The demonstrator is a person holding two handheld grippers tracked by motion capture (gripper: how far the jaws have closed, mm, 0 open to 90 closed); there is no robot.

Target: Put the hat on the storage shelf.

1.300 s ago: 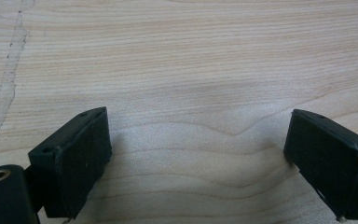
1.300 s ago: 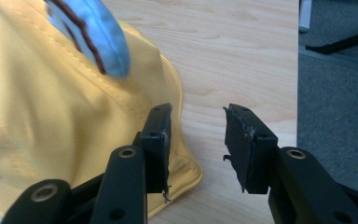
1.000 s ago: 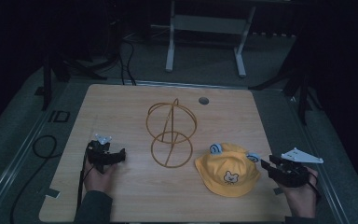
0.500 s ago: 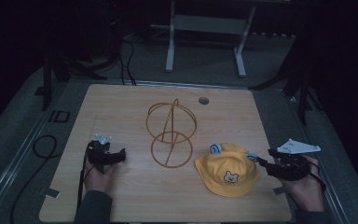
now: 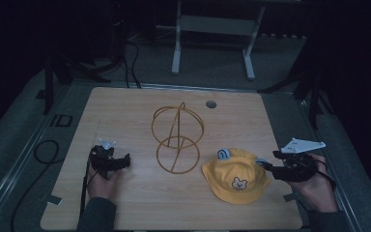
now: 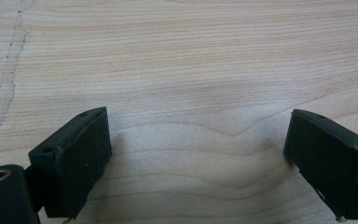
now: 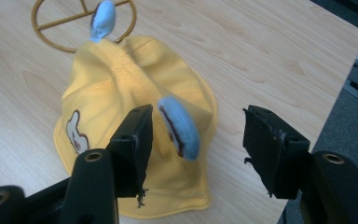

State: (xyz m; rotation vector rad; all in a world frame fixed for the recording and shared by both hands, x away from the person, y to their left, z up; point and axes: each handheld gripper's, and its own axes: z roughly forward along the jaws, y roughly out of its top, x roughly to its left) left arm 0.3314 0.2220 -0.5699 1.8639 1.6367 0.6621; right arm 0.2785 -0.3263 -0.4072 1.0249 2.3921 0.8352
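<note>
Hat (image 5: 236, 176): flat on desk (image 5: 125, 111), beside wire stand (image 5: 176, 137), not on it | Right tongs (image 5: 265, 166): jaws just opening, wide, blue ear (image 7: 179, 126) between, unpressed | Left tongs (image 5: 121, 161): open, empty, over bare desk | Progress: early; hat ungripped; placing on stand presumably remains.

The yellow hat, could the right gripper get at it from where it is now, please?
Probably yes: the right gripper has just been opening beside the yellow hat, one blue ear lies unpinched between its jaws, and nothing blocks the way.
</note>
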